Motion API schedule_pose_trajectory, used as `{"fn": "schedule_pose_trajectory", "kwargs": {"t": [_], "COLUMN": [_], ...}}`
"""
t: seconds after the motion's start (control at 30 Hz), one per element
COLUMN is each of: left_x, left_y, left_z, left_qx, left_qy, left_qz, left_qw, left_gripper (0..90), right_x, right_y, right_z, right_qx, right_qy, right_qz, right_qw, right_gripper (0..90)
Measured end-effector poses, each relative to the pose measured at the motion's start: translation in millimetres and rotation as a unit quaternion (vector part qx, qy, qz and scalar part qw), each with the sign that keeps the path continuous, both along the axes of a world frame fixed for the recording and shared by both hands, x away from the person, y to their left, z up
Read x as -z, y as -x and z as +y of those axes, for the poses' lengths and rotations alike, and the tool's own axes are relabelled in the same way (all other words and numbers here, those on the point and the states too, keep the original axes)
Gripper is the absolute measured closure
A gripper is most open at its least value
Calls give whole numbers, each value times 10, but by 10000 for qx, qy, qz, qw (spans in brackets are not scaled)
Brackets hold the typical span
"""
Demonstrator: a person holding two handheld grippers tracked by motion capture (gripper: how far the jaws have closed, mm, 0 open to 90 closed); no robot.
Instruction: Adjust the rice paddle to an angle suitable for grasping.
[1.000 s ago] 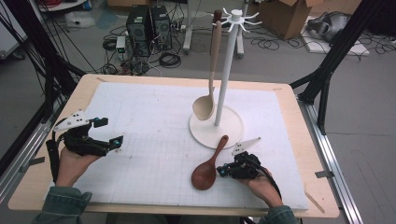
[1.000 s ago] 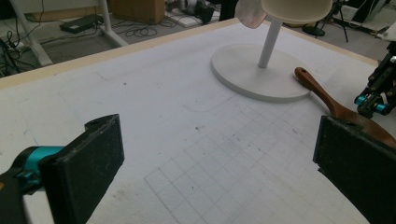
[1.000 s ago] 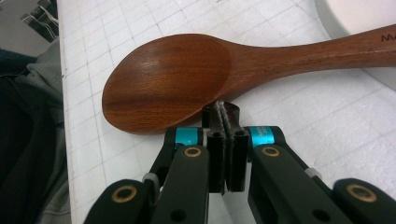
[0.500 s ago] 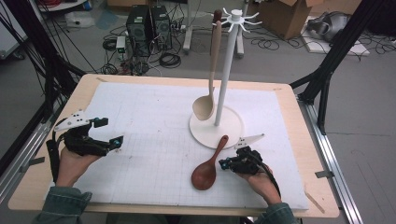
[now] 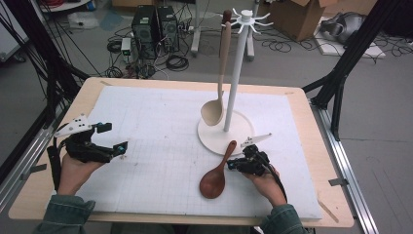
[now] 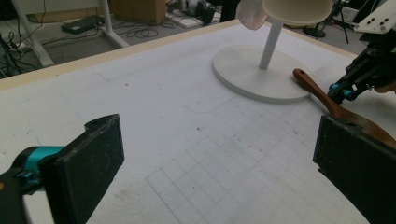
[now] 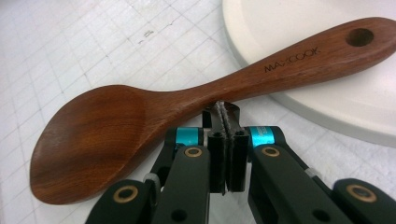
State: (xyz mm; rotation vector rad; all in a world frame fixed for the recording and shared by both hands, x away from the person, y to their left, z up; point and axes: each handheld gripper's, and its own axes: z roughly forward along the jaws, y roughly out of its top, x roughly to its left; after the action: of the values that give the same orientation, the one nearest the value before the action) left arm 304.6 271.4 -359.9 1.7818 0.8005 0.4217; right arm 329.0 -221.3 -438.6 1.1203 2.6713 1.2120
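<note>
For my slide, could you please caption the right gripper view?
Shut tongs touch the neck of a dark wooden spoon whose handle rests on the white stand base.

table (image 5: 311, 204) | white mat (image 5: 160, 126) | stand base (image 5: 214, 139), brown spoon (image 5: 216, 175)

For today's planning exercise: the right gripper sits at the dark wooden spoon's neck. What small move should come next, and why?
Probably open the right gripper so its jaws can straddle the neck. They are pressed together with nothing between them, tips just at the edge of the dark spoon, which lies flat with its handle end on the white stand base. A pale spoon already hangs there.
</note>
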Motion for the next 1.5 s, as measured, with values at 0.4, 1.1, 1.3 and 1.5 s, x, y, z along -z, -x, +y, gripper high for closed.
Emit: {"fn": "schedule_pose_trajectory", "kwargs": {"t": [0.4, 1.1, 1.3, 1.5], "left_x": [8, 9, 12, 14], "left_y": [-3, -4, -6, -7], "left_z": [-18, 10, 5, 8], "left_qx": [31, -5, 1, 13], "left_qy": [-28, -6, -1, -16], "left_qz": [12, 15, 25, 28], "left_qw": [10000, 10000, 10000, 10000], "left_gripper": [24, 24, 24, 24], "right_x": [-34, -33, -39, -40], "right_y": [-121, -264, -252, -236], "right_z": [204, 867, 950, 1088], "right_qx": [51, -485, -527, -631], "right_qy": [145, 406, 433, 432], "right_qz": [163, 79, 57, 51], "right_qw": [9997, 9980, 9977, 9971], "right_gripper": [900, 900, 900, 900]}}
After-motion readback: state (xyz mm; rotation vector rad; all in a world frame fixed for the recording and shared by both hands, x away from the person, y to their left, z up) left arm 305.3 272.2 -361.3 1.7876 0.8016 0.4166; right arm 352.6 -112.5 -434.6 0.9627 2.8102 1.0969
